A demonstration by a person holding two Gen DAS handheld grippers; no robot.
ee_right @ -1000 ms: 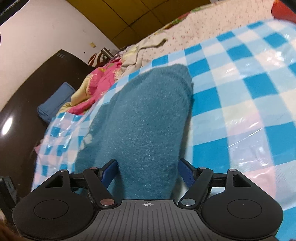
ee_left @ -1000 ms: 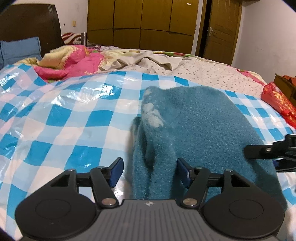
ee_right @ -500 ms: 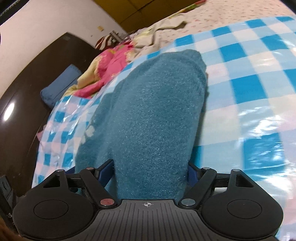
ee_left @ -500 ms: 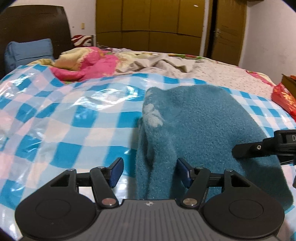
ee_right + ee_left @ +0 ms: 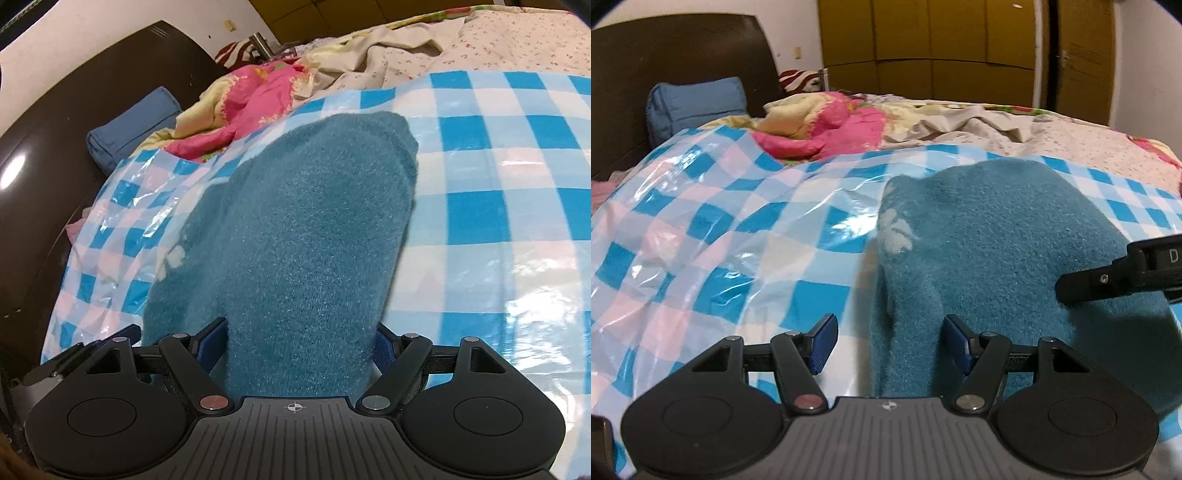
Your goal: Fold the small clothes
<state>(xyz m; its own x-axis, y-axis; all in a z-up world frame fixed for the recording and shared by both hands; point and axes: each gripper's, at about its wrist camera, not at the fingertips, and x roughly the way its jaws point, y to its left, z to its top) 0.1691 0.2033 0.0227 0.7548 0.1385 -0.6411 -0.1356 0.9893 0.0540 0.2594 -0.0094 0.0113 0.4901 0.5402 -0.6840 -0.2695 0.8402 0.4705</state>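
Observation:
A fluffy teal garment (image 5: 997,240) with a white paw print (image 5: 895,232) lies bunched on a blue-and-white checked plastic sheet (image 5: 738,240). My left gripper (image 5: 889,343) is open at the garment's near left edge. The cloth reaches its right pad, and a gap of sheet shows beside its left pad. In the right wrist view the garment (image 5: 314,221) runs away from me and fills the whole space between the wide-set pads of my right gripper (image 5: 298,341), half hiding both. One right finger (image 5: 1089,284) lies over the garment's right side.
The checked sheet (image 5: 498,184) covers the near bed. Behind it lie a pink and yellow blanket (image 5: 827,133), rumpled beige bedding (image 5: 979,125) and a blue pillow (image 5: 698,103) against a dark headboard (image 5: 665,55). A wooden wardrobe (image 5: 923,33) lines the far wall.
Both grippers have swung toward the headboard side. The right gripper has slid onto the garment, which now fills its jaws where gaps showed before. Its finger reaches further into the left view.

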